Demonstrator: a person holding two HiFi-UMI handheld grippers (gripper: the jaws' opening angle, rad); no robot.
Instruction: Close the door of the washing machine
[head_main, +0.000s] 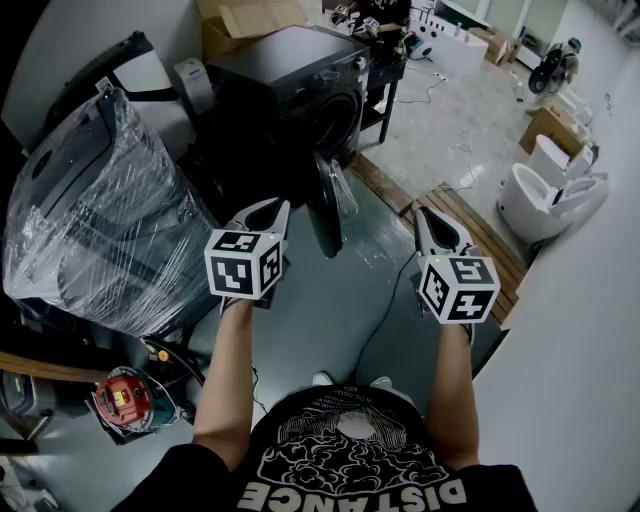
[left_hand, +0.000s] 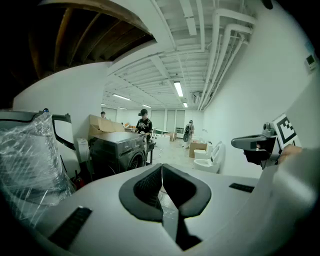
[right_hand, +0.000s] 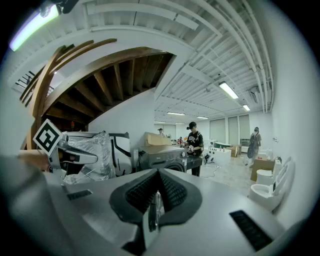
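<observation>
**A:** Two jaws on each side: together or apart?

**B:** Together on both. The left hand-held gripper has its pads meeting at the tip with nothing between them. The right hand-held gripper is closed the same way, on nothing. They sit side by side, well apart from each other.

**A:** What lies nearest on the floor?

**B:** A red tool at the lower left, near the person's left elbow. A thin cable runs over the grey floor between the arms.

**A:** And the door?

**B:** The door stands wide open, edge-on in the head view, swung out from the washer's front. It sits between the two grippers, just past their tips and nearer the left one. Neither touches it.

**A:** The washer?

**B:** The washer is dark and straight ahead, behind the door. A bulky wrapped unit in clear film stands left of it and closer in. On the right are planks on the floor, then white toilets by the wall.

**A:** Further back?

**B:** Boxes sit behind the washer. The left gripper view shows a person in a black shirt standing beyond it.
</observation>
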